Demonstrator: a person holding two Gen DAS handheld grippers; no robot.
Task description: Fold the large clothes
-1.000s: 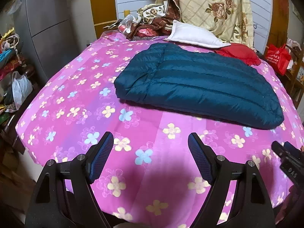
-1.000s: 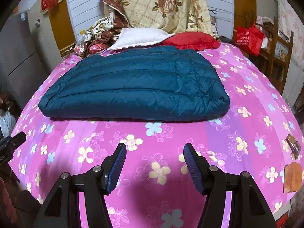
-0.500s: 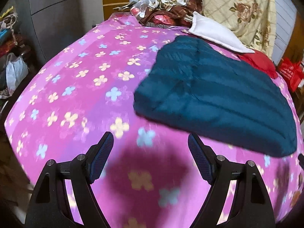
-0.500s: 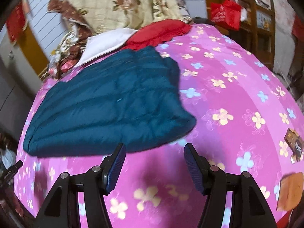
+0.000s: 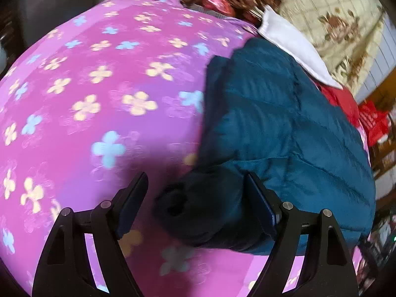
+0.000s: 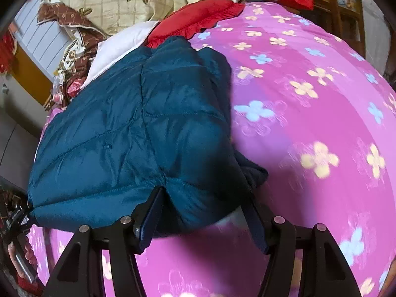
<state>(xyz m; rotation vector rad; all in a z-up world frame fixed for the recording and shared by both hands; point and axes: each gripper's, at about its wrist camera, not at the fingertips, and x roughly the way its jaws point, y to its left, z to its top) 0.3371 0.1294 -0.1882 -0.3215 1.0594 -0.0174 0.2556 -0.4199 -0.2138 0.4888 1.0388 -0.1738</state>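
Teal quilted down jacket (image 6: 138,128) laid flat on pink flowered bed sheet (image 5: 104,94). Both tongs brought in from open sheet to near corners: left tongs (image 5: 198,198) and right tongs (image 6: 203,212) spread wide, corners straddled, nothing clamped. Next fold judged imminent.

Both wrist cameras sit low and close over the bed (image 5: 104,94), looking forward between their own jaws toward the pillows at the headboard. The left view faces the jacket's (image 5: 284,128) left corner; the right view faces its right corner (image 6: 138,128). Both share the jacket, white pillow (image 5: 292,44) and red pillow (image 6: 198,17).
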